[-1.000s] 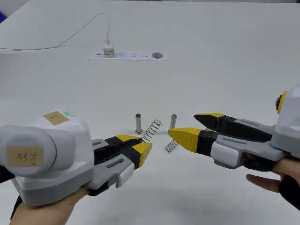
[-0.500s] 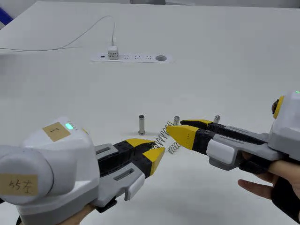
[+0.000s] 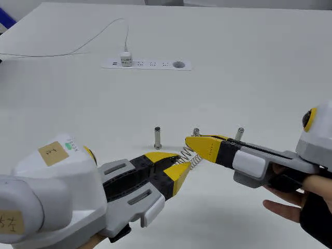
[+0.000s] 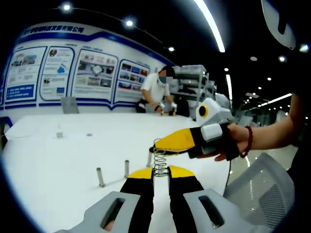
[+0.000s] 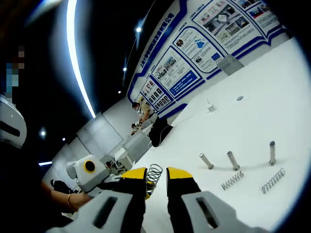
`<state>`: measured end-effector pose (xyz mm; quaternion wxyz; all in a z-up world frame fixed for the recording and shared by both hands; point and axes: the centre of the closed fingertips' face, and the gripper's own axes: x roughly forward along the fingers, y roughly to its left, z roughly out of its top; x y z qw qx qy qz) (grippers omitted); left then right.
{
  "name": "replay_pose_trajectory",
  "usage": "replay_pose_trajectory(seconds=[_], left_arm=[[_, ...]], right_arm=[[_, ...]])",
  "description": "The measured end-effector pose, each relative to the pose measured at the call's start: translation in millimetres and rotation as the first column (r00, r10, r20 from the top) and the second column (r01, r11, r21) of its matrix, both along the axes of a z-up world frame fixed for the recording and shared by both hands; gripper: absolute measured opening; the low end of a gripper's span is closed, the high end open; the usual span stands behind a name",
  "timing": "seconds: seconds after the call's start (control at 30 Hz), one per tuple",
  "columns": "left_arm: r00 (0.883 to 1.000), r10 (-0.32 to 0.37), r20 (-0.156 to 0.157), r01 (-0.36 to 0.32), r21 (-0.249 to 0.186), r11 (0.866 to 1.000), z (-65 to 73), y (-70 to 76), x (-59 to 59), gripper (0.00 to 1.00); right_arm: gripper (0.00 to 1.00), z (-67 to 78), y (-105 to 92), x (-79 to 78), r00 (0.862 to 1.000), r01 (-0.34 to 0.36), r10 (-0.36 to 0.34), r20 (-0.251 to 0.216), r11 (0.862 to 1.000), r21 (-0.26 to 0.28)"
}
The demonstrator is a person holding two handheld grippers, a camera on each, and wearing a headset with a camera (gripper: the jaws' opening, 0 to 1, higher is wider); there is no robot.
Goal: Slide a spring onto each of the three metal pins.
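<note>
The left gripper (image 4: 160, 171) pinches one end of a small coiled steel spring (image 4: 159, 158). The right gripper (image 5: 156, 173) brackets its other end, though I cannot tell whether it clamps. Just beyond, three upright metal pins (image 3: 157, 138) stand on the white table (image 3: 249, 62).

Nothing reads clearly — handwritten tags (image 3: 53, 153) on the left gripper (image 3: 182, 161) and wall posters (image 4: 73, 73) blur.

We see bright, smooth metal pins (image 3: 157, 138) and a thin wire spring (image 3: 189, 154) (metal too). The table (image 3: 249, 78) looks smooth, matt white. The left gripper (image 3: 179, 165) has smooth yellow plastic jaw ends, a pale plastic shell and paper labels (image 3: 53, 153).
</note>
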<state>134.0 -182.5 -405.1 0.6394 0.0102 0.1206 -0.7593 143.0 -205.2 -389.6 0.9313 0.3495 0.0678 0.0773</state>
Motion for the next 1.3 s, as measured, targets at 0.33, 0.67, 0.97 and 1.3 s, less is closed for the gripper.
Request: replay_pose_trajectory(seconds=[0.33,0.67,0.97,1.3], left_arm=[[1.0,-0.017,-0.002,0.017,-0.003,1.0,-0.2,-0.2,-3.7,0.1],[1.0,-0.013,0.011,0.013,0.019,1.0,-3.0,1.3,-2.7,0.11],[0.999,-0.011,0.049,0.008,0.059,0.998,-11.5,3.8,-0.2,0.13],[0.994,-0.003,0.108,-0.01,0.128,0.992,-29.0,9.0,3.5,0.19]], right_arm=[[0.12,7.3,5.9,0.6,0.999,-0.034,0.031,0.035,0.997,0.065],[0.11,9.4,12.1,2.1,0.997,-0.062,0.062,0.042,0.998,-0.01],[0.11,11.0,15.4,6.8,0.996,-0.072,0.081,0.046,0.982,-0.176],[0.11,11.5,8.3,14.9,0.996,-0.07,0.083,0.022,0.934,-0.352]])
